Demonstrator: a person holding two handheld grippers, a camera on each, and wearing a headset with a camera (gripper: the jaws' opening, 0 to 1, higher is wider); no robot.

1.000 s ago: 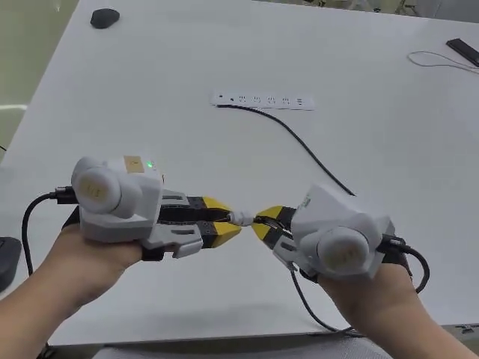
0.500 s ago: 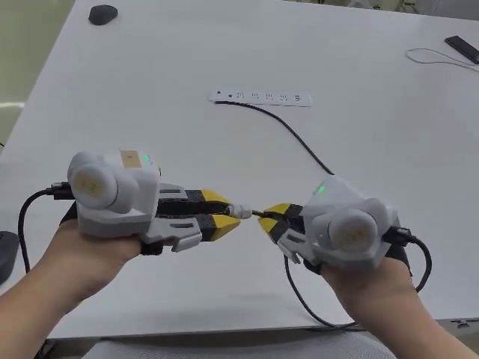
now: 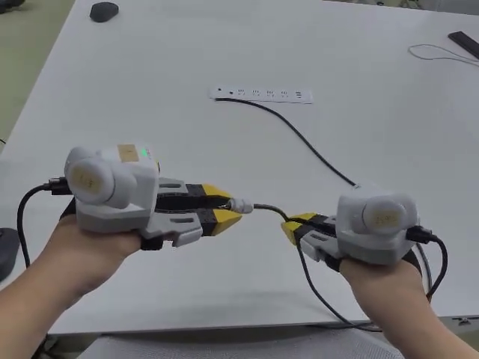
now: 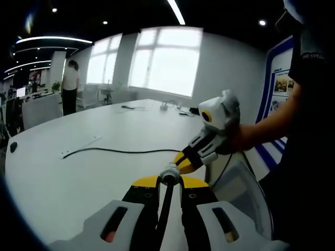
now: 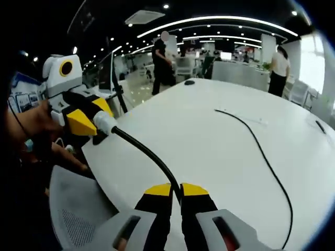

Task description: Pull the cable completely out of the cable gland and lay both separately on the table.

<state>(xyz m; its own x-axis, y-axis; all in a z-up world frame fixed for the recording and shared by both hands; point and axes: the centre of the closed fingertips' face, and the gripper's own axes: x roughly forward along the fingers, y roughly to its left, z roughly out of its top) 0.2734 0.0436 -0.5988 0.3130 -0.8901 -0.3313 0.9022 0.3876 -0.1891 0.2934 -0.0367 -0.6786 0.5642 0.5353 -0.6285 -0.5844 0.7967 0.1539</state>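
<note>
The cable [image 3: 268, 207] is running in a short bowed span from the gland [image 3: 241, 204] to the right gripper [image 3: 289, 224], and both are being held in the air over the near part of the surface [image 3: 224, 52]. The right fingers [image 5: 194, 191] are pinching the cable at their very tips. The left gripper [image 3: 235, 210] is pressing its fingers [image 4: 146, 183] onto the gland's back end, with the white nose poking out in front. How much cable is sitting inside the gland is hidden. Slipping is looking like the main risk. The smooth black jacket may be sliding through the right tips if the seal is gripping hard. The gland may be twisting out of its shallow hold, since the bowed cable is pulling off-axis. Anything dropped here may be rolling off the near edge, and a sudden release may be jerking the hands apart.
</note>
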